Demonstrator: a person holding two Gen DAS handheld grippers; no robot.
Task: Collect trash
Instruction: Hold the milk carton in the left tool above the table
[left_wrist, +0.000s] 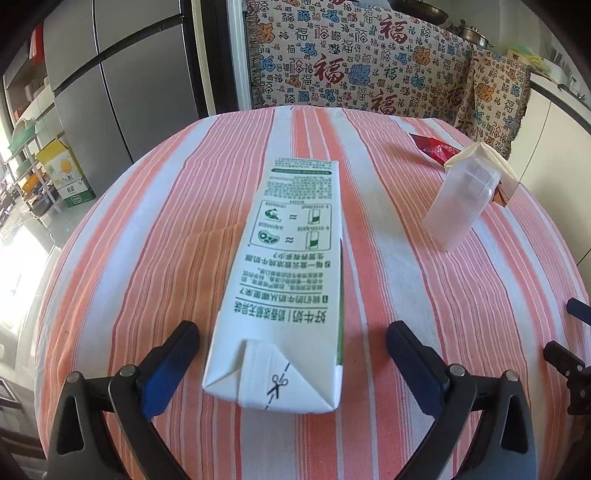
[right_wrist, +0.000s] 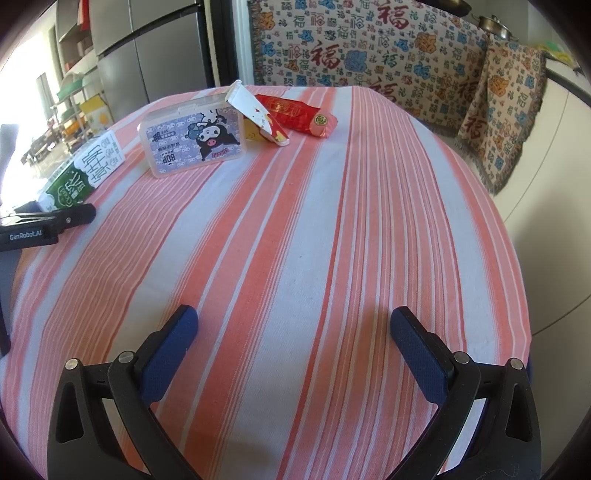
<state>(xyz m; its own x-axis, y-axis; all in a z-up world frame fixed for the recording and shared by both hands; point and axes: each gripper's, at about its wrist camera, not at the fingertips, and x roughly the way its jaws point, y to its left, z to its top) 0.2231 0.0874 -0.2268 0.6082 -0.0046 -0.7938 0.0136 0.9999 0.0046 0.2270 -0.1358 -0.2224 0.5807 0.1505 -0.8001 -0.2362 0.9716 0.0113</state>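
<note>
A white and green milk carton (left_wrist: 291, 266) lies flat on the striped tablecloth (left_wrist: 406, 295), its folded end towards me. My left gripper (left_wrist: 292, 328) is open, one finger on each side of the carton's near end, pads clear of it. In the right wrist view the same carton (right_wrist: 85, 173) lies far left beside a left gripper finger (right_wrist: 74, 216). My right gripper (right_wrist: 293, 317) is open over bare cloth with nothing between its fingers. A clear plastic box (right_wrist: 195, 140), a torn white card packet (right_wrist: 258, 114) and a red wrapper (right_wrist: 295, 112) lie at the far side.
The table edge drops off close on the right (right_wrist: 517, 258). A patterned throw (left_wrist: 351, 59) covers furniture behind the table. A grey fridge (left_wrist: 129, 74) stands at the back left, with shelves and a yellow box (left_wrist: 64, 173) on the floor beside it.
</note>
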